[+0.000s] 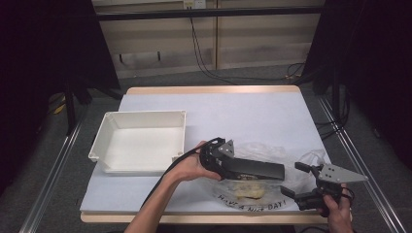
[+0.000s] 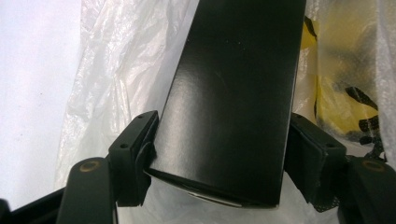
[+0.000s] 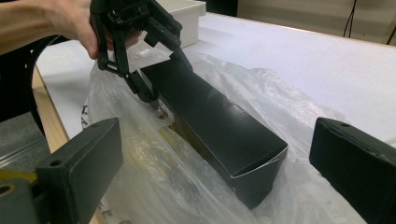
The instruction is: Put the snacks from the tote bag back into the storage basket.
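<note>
- The left gripper [image 1: 228, 162] is clamping the long black carton [image 1: 255, 170] at one short end; in the left gripper view its two jaws are pressing against opposite long faces of the carton [image 2: 233, 102], closed down to the carton's width.
- In the right gripper view, the left gripper [image 3: 154, 70] is gripping the far end of the carton [image 3: 219, 130], with one jaw on top and one at the lower edge.
- The right gripper [image 1: 296, 180] is standing wide open; in the right gripper view its two black pads [image 3: 81, 168] are sitting far apart on either side of the carton's near end, touching nothing that can be seen.
- The carton is lying nearly level, its long axis running left to right across the table in the high view, from the left gripper toward the right gripper. Its free end is pointing at the right gripper, and the end flap there is showing a slight gap.
- The carton is resting over the clear plastic bag [image 1: 260, 191], which is lying crumpled at the front right of the table [image 1: 243, 111]. Black lettering is showing on the bag's front edge, and a yellowish item inside it cannot be identified.
- The person's left hand [image 1: 189, 167] is holding the left gripper; the right hand [image 1: 337, 208] is holding the right gripper at the table's front right corner.
- A white rectangular tray [image 1: 99, 145] is sitting to the left, well apart from the bag.
</note>
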A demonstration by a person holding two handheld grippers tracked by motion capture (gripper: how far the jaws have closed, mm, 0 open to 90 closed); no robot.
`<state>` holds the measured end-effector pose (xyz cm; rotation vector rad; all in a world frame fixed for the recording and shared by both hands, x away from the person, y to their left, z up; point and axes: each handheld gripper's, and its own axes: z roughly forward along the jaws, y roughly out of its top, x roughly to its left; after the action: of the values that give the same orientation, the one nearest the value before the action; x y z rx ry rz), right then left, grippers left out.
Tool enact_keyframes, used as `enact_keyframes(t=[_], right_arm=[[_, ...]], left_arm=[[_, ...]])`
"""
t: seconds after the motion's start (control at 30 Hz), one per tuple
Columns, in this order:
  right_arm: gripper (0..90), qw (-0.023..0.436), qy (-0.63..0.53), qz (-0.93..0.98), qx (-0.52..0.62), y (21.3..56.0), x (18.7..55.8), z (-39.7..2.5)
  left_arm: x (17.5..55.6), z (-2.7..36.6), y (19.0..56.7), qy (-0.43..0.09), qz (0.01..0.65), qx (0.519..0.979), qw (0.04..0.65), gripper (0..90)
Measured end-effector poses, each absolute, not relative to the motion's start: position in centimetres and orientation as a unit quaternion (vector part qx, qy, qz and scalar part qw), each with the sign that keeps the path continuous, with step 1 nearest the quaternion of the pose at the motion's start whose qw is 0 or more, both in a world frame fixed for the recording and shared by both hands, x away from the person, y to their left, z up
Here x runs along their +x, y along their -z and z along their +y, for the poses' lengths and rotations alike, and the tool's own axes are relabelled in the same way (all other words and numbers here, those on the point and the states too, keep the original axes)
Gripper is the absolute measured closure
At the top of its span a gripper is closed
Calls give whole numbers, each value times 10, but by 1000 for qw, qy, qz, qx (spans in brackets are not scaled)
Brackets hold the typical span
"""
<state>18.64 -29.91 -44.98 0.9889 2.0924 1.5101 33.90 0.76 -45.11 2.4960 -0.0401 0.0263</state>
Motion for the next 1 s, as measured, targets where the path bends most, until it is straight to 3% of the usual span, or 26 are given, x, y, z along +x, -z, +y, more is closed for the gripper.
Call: enact_keyframes(t=[0.4, 0.63, 1.0], right_arm=[[0, 215, -550, 729, 347, 452, 185, -299], [0, 217, -549, 730, 345, 453, 185, -301], [0, 220, -554, 725, 345, 453, 185, -302]], left_arm=[[340, 4, 450, -9, -40, 954, 296, 367], [338, 6, 442, 10, -32, 949, 313, 421], [336, 8, 430, 22, -19, 944, 329, 431]])
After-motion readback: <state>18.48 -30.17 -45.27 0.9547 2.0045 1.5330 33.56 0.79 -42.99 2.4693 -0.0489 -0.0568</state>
